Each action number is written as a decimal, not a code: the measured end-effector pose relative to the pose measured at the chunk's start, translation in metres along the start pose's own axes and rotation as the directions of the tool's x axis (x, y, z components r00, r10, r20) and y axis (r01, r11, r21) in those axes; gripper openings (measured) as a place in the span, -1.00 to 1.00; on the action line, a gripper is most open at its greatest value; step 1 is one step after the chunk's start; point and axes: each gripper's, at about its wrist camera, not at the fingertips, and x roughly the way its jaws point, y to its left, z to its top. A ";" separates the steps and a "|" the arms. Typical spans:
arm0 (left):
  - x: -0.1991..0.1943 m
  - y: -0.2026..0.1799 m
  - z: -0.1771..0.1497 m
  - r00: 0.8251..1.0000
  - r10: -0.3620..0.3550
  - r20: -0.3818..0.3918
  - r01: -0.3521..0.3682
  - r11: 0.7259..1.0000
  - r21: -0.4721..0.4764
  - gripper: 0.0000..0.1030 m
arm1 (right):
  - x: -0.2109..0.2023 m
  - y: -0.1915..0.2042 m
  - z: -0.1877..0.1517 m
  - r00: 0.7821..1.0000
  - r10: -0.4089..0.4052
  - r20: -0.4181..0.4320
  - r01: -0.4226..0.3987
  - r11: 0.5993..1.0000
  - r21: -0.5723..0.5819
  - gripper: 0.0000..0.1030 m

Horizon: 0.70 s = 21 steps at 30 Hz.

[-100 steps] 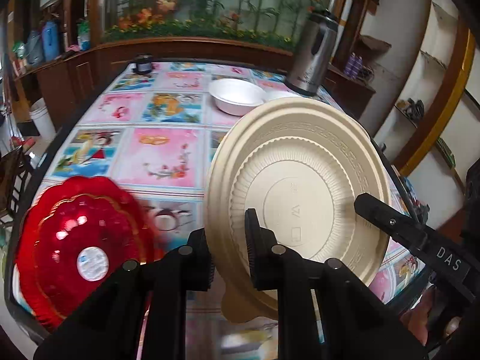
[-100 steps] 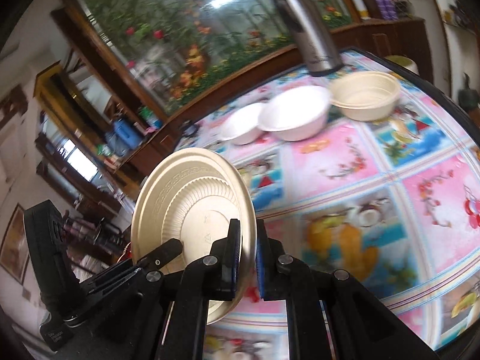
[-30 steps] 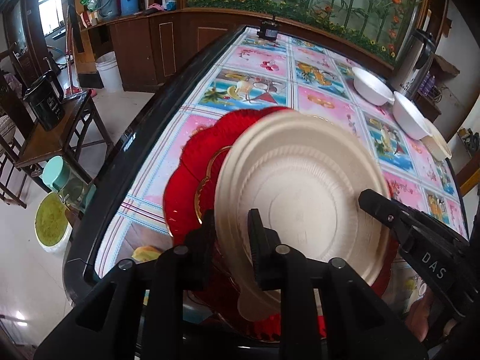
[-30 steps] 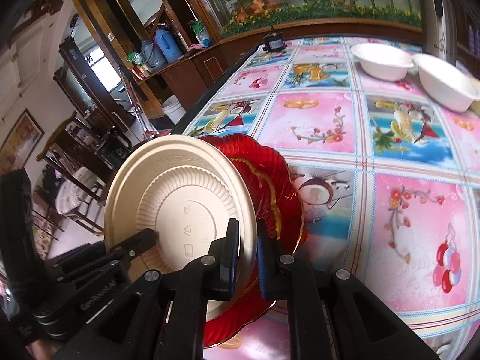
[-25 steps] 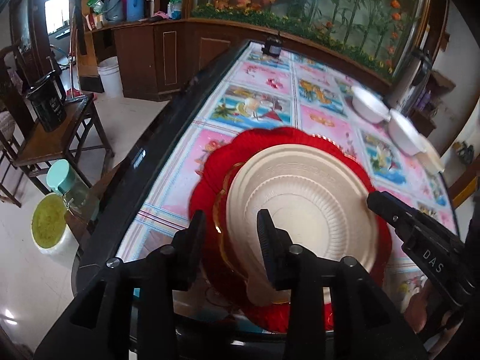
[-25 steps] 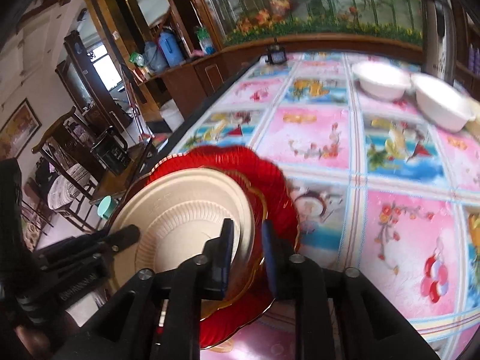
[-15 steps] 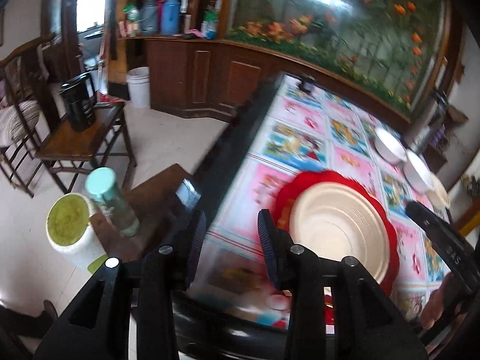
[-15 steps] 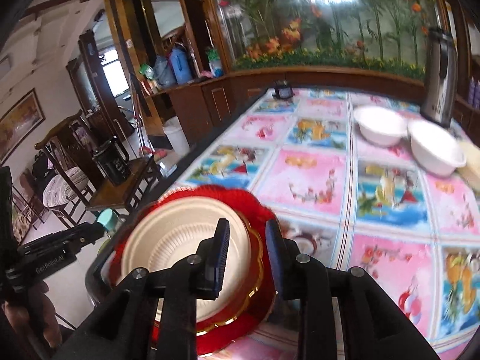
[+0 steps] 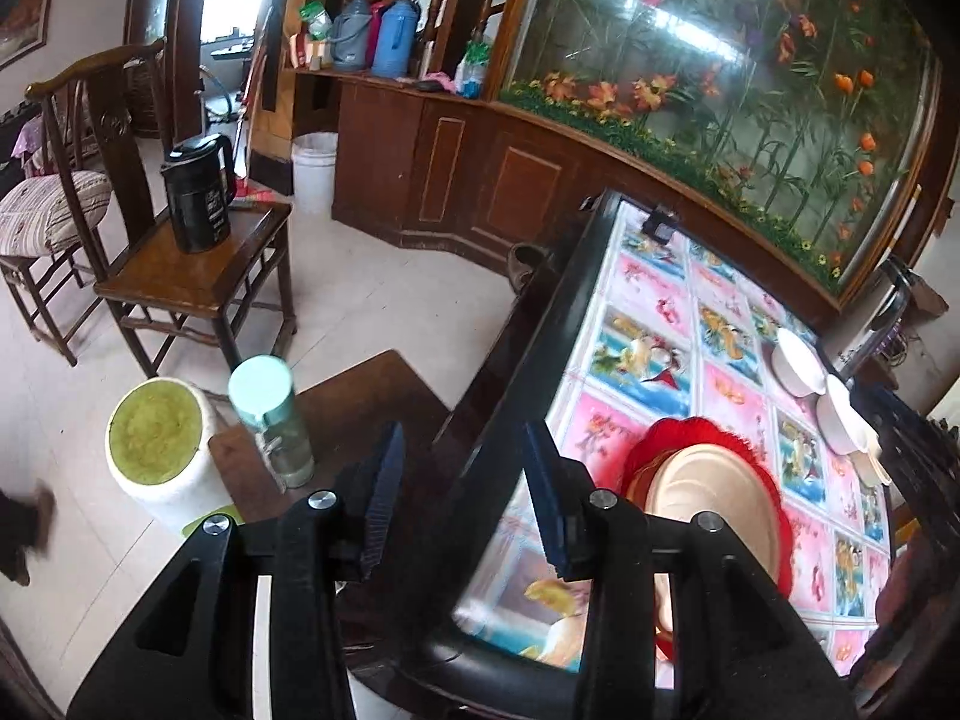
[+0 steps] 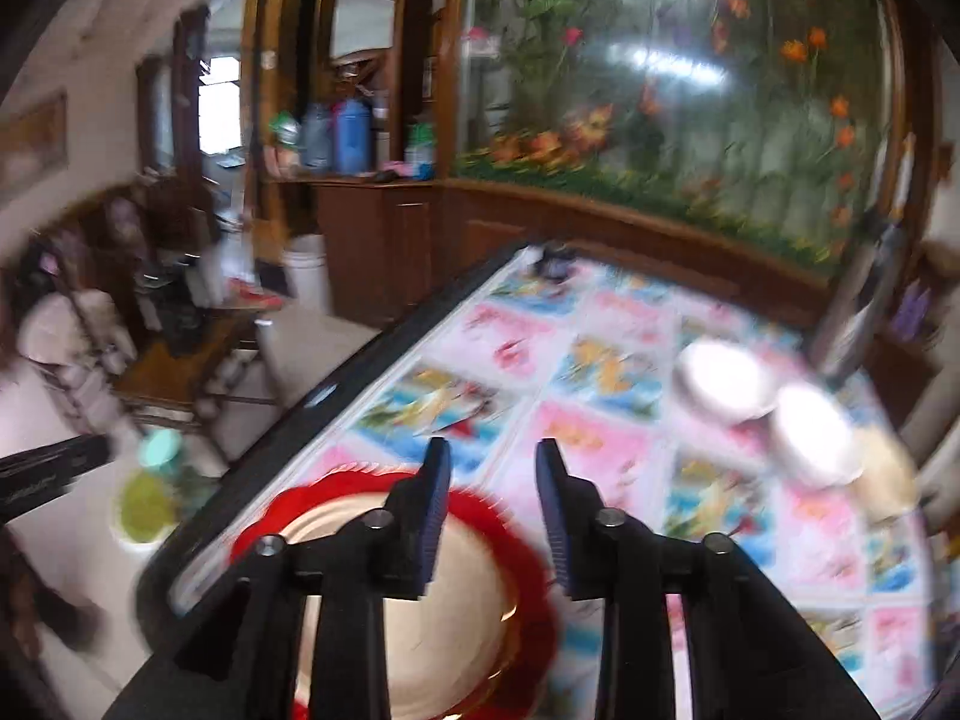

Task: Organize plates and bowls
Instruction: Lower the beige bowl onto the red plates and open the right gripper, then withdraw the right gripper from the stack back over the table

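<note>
A beige plate [image 9: 714,498] lies flat on the red scalloped plate [image 9: 678,429] near the table's front left corner. My left gripper [image 9: 462,498] hangs over the table's dark edge, left of the stack; its jaws are opening and nothing is between them. In the blurred right wrist view my right gripper [image 10: 492,510] is above the beige plate [image 10: 468,588] and the red plate [image 10: 336,477], its jaws also opening on nothing. Two white bowls [image 10: 720,384] [image 10: 810,432] and a beige bowl [image 10: 882,468] stand at the far right.
A steel thermos [image 10: 858,300] stands behind the bowls. Left of the table [image 9: 516,396] are a low wooden stool with a teal-lidded bottle [image 9: 270,420], a white tub with a green top [image 9: 156,444], and a chair bearing a black kettle [image 9: 198,198].
Both grippers let go of the beige plate, which now lies on the red plate. Both drew back and rose with jaws spreading; the left one swung left past the table edge.
</note>
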 end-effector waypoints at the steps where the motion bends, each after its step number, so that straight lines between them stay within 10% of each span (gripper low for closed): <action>1: -0.001 -0.005 0.001 1.000 -0.005 0.006 0.005 1.000 0.005 -0.25 | 0.004 0.001 0.006 0.999 -0.037 -0.009 0.037 0.999 -0.015 -0.35; 8: -0.005 -0.071 0.012 0.993 -0.112 0.046 0.107 0.988 0.110 0.04 | 0.039 -0.039 0.022 0.949 -0.291 -0.120 0.293 0.956 -0.002 -0.35; 21: 0.004 -0.110 0.014 0.989 -0.147 0.011 0.144 0.978 0.148 0.04 | 0.028 -0.065 0.015 0.924 -0.364 -0.118 0.367 0.930 -0.002 -0.35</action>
